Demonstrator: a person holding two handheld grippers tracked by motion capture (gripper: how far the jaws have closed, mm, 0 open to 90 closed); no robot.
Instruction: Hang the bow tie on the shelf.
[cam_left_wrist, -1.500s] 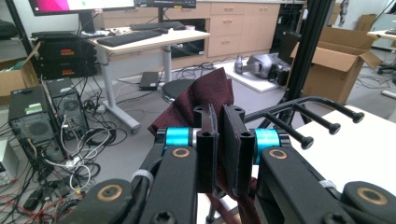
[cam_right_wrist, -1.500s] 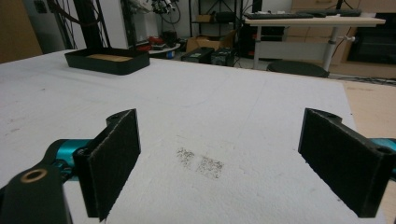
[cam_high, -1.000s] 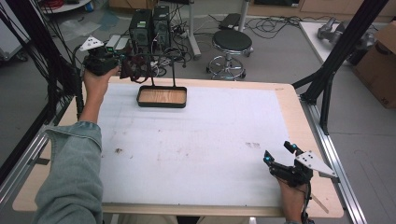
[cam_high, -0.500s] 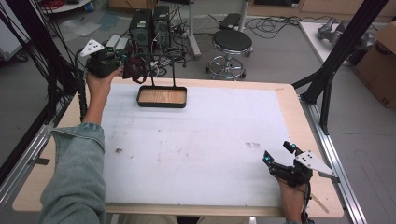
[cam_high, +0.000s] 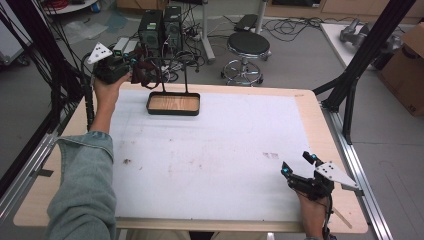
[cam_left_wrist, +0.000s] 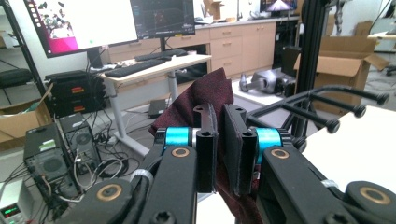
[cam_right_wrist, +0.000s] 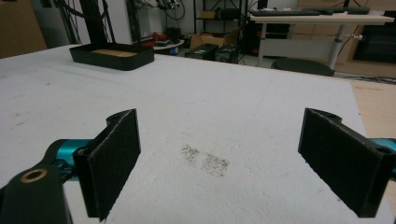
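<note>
Left gripper (cam_left_wrist: 219, 149) pinching dark red cloth (cam_left_wrist: 205, 100), raised off far left table corner, likely heading for rack (cam_high: 172, 75) just beside, right of jaws. Right gripper (cam_high: 300, 170) spread wide, parked idle on white mat (cam_right_wrist: 224, 102). Tray (cam_high: 173, 104) under rack.

Right gripper (cam_right_wrist: 219, 163) fingers spread wide over white mat (cam_right_wrist: 243, 107).

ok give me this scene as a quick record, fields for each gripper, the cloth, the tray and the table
left gripper: raised at the table's far left corner, jaws shut on the dark red cloth
right gripper: low over the near right of the table, jaws wide open, holding nothing
dark red cloth: pinched between the left jaws, hanging off the table
tray: black, wooden floor, at the far edge with a black rack rising from it
table: white mat, smudged
</note>
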